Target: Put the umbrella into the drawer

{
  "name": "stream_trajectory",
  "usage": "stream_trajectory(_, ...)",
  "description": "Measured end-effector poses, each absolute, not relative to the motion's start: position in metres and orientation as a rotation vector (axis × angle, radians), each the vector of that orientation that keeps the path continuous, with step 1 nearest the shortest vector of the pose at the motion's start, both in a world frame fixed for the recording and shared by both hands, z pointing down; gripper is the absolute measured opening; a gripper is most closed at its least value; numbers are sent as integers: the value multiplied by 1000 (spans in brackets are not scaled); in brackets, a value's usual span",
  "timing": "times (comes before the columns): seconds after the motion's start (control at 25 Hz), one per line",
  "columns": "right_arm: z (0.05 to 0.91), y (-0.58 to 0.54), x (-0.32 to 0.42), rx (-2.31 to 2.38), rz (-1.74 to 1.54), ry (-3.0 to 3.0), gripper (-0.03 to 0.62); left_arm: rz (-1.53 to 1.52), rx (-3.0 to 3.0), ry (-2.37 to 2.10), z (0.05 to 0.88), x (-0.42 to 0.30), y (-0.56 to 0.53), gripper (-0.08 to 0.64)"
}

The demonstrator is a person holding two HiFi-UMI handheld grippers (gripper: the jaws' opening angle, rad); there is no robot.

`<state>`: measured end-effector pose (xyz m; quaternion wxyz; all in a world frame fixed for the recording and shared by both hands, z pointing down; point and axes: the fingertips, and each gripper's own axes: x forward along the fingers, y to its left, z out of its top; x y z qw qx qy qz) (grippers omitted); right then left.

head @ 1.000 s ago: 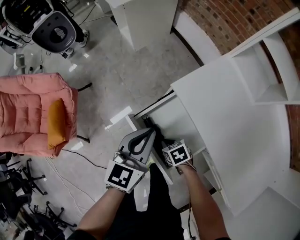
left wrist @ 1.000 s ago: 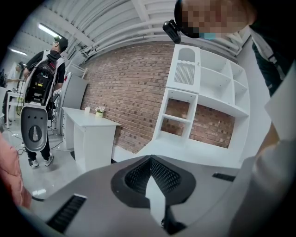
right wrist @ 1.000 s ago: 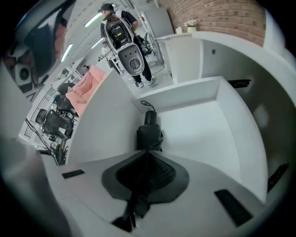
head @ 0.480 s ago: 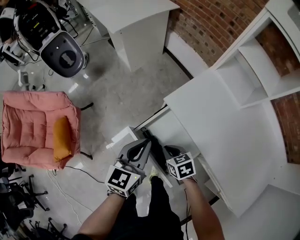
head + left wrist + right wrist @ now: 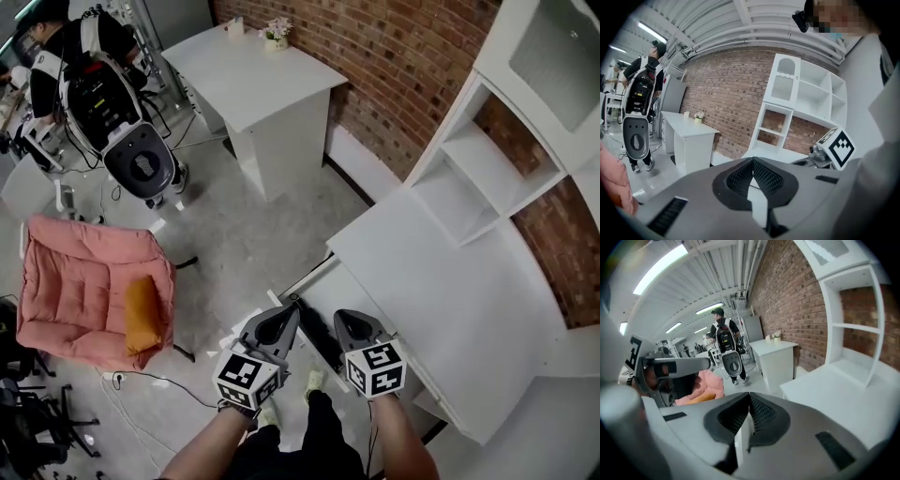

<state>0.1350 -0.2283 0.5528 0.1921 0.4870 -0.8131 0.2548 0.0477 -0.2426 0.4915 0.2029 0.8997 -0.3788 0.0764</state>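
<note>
- Head view: your left tool (image 5: 293, 308) and right tool (image 5: 340, 317) sat side by side above the open drawer (image 5: 349, 289) of the white table (image 5: 450, 300).
- Only the head view caught the umbrella (image 5: 317, 335). It was a dark strip lying in the drawer, seen between the two tools, and neither tool held it.
- Left gripper view: your left tool (image 5: 751, 160) was clenched, tips together, nothing between them.
- That view looked level at the brick wall (image 5: 731, 93), the white shelf unit (image 5: 801, 108) and a small white table (image 5: 689, 133). The right tool's marker cube (image 5: 841, 147) showed at its right.
- Right gripper view: your right tool (image 5: 749, 394) was clenched too, and empty.
- It showed your left tool side-on (image 5: 661, 365), with the pink chair (image 5: 707, 383) and a person wearing a backpack rig (image 5: 724, 341) behind it.
- Only the head view showed the chair's orange cushion (image 5: 141, 314) from above.
</note>
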Motion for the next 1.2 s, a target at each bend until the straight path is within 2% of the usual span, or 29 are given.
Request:
stream_trajectory(0.44, 419, -220, 120, 1560, 474, -2417, 5, 144, 2578, -1084, 406, 25, -224, 6)
stream_trajectory(1.2, 261, -198, 93, 1686, 118, -2574, 5, -69, 2704, -1221, 263, -44, -205, 6)
